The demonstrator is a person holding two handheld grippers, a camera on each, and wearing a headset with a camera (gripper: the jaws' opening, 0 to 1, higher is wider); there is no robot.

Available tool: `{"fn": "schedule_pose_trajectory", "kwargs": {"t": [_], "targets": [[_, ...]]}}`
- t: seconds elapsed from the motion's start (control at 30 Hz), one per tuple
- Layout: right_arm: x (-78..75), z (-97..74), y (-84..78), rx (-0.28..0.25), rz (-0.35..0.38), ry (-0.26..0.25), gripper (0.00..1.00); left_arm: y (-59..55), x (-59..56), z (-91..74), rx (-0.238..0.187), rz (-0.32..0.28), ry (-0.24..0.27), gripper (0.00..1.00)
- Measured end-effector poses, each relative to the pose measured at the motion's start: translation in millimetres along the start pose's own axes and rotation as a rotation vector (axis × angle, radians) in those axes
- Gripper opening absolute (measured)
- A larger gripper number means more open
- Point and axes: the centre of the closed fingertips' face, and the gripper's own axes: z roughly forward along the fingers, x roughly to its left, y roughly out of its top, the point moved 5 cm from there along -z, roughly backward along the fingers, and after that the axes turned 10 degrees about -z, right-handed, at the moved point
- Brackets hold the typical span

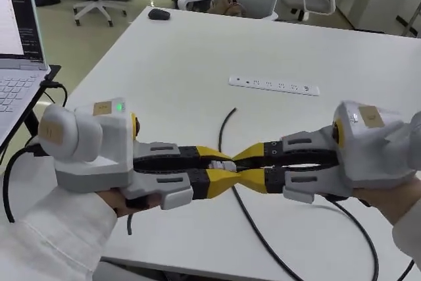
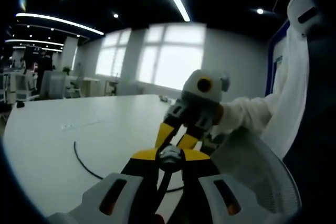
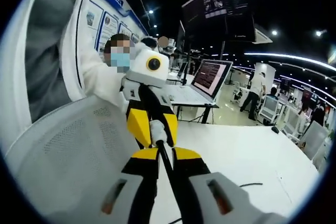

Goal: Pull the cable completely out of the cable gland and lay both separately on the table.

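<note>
"Yellow-tipped jaws meet nose to nose above the white table (image 1: 197, 57). Pose, left side first?"

"Left hand (image 1: 125, 203), in a white sleeve, grips the left gripper (image 1: 223, 166) from below. Body level, jaws pointing right. Right hand (image 1: 388, 199) carries the right gripper (image 1: 245, 166) level, jaws pointing left. Both are held above the tabletop."

"Claw states?"

"Left gripper is clenched on the cable gland (image 2: 170, 154), a small, pale metallic piece pinched at the very tips. Right gripper is clamped on the black cable (image 3: 166, 165) just beside the gland."

"Is the cable out of the gland?"

"No. In the right gripper view it runs straight from the gland down between that gripper's own jaws. In the head view its slack curves over the table behind the grippers and trails toward the near edge."

"Surroundings?"

"Laptop (image 1: 16, 44) at far left, computer mouse (image 1: 158, 14) near the far edge, white power strip (image 1: 273, 85) beyond the grippers."
</note>
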Motion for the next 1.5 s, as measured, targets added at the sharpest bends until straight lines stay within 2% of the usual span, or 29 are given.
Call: {"fn": "schedule_pose_trajectory", "kwargs": {"t": [0.17, 0.33, 0.47, 0.63, 0.77, 0.87, 1.07, 1.3, 1.5], "targets": [[2.2, -2.1, -3.7, -0.048, 0.059, -0.01, 0.08, 2.2, -1.1, 0.6, -0.016, 0.013, -0.006, 0.18], [2.7, -1.5, -6.3, -0.049, 0.081, -0.013, 0.08, -0.7, -0.2, 2.7, 0.002, 0.029, -0.004, 0.18], [2.4, -3.0, -4.7, -0.074, 0.106, -0.013, 0.08, 1.5, -0.9, 2.1, -0.012, 0.03, -0.008, 0.19], [5.8, -0.7, -6.8, -0.054, 0.091, -0.003, 0.07, -1.3, -1.7, 3.2, 0.025, 0.076, 0.004, 0.18], [7.5, 0.1, -7.4, -0.032, 0.054, 0.01, 0.06, -1.7, 2.4, 1.5, 0.027, 0.026, 0.005, 0.17], [8.0, -1.3, -3.6, -0.027, 0.025, 0.021, 0.04, 0.2, 2.3, 0.0, 0.011, 0.008, 0.0, 0.17], [4.8, -7.5, -3.9, -0.021, 0.019, 0.02, 0.03, 2.8, 2.1, -1.4, 0.0, 0.008, 0.009, 0.17], [-4.9, -24.3, -8.1, -0.011, 0.031, -0.017, 0.03, 9.7, 6.2, -5.7, -0.048, -0.013, 0.029, 0.17], [-6.6, -37.3, -17.4, 0.021, 0.048, -0.04, 0.04, 10.8, 6.8, -6.6, -0.058, -0.018, 0.036, 0.17]]}}
